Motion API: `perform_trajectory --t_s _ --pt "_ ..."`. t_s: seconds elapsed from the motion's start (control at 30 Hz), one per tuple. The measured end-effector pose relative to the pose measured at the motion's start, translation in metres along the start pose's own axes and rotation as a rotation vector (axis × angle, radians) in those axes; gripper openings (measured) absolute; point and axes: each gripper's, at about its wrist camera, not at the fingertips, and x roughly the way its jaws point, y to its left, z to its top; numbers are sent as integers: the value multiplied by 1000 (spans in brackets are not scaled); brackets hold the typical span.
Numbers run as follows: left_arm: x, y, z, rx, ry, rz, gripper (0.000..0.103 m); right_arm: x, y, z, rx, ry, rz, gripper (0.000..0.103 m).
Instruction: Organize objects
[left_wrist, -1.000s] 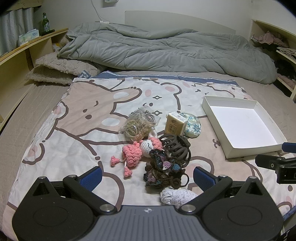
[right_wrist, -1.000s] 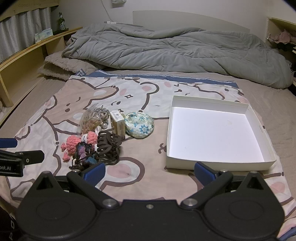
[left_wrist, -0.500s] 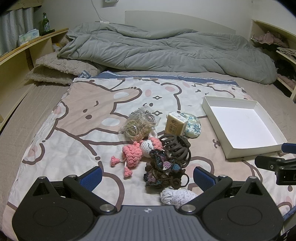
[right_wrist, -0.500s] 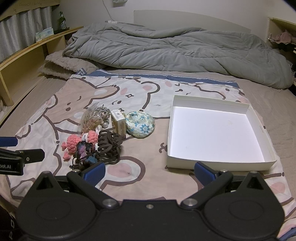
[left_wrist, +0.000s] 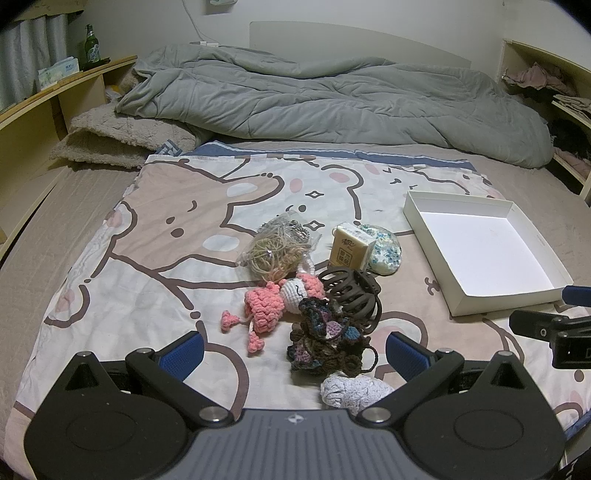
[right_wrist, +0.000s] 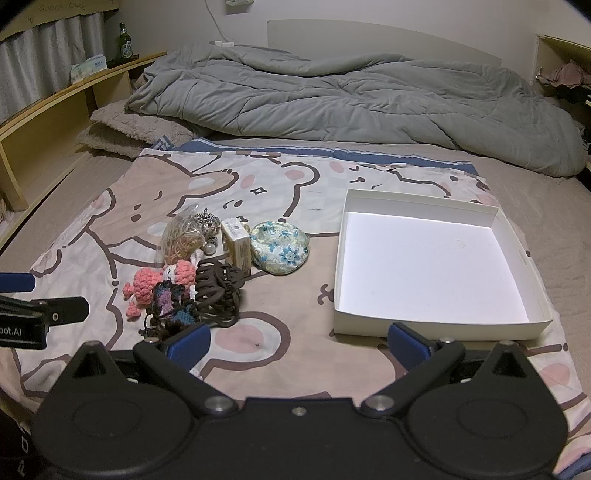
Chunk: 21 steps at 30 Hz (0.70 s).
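A cluster of small items lies on the bear-print sheet: a bag of rubber bands (left_wrist: 275, 248), a small tan box (left_wrist: 349, 252), a floral pouch (left_wrist: 386, 249), a pink crochet doll (left_wrist: 271, 302), a brown claw clip (left_wrist: 351, 293), a dark crochet piece (left_wrist: 327, 339) and a white knit bundle (left_wrist: 354, 391). An empty white box (right_wrist: 432, 266) sits to their right. My left gripper (left_wrist: 295, 354) hovers open just before the dark crochet piece. My right gripper (right_wrist: 299, 339) is open near the white box's front edge, holding nothing.
A rumpled grey duvet (left_wrist: 332, 99) covers the head of the bed, with a beige fleece blanket (left_wrist: 122, 136) at its left. Wooden shelves flank the bed; a green bottle (left_wrist: 91, 48) and a tissue pack stand on the left one.
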Motion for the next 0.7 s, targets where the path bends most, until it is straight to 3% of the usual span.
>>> perform_trajectory --t_s 0.37,0.7 --pt "4 -3 0 -6 -5 4 103 -1 2 -2 -3 -2 2 103" --pt "-3 20 15 -45 -42 28 103 -5 14 3 -53 -45 30 103"
